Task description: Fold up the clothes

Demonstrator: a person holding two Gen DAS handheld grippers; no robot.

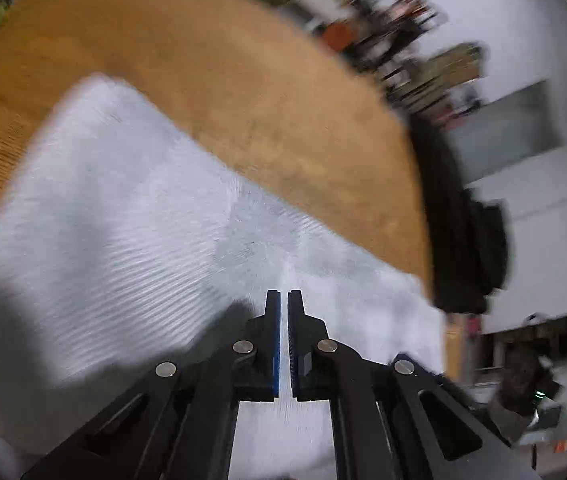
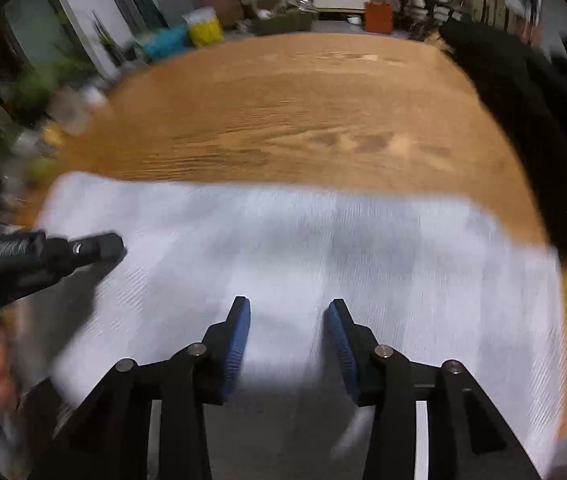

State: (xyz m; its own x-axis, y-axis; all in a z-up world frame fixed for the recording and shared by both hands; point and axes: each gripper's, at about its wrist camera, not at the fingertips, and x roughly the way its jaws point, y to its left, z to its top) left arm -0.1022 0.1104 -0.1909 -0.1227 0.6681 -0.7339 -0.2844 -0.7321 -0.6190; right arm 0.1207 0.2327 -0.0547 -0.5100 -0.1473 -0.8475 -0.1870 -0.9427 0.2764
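Nearest the right lens: right gripper (image 2: 287,312), blue-padded fingers (image 2: 239,336) spread wide, nothing between them, poised low over the near part of the white ribbed garment (image 2: 303,240). Probably held open to take or let go a hem; impossible to tell which. Garment spread flat across the near side of the wooden table (image 2: 303,100), reaching ahead and to both sides of the claw, far edge straight like a fold or a hem. At far left, left gripper (image 2: 95,246) angled in over the cloth's left corner. From the left wrist view: left gripper (image 1: 283,294) pressed almost together, thin slit only; pinching cloth or not, cannot tell. Cloth below and ahead, heavily motion-blurred.
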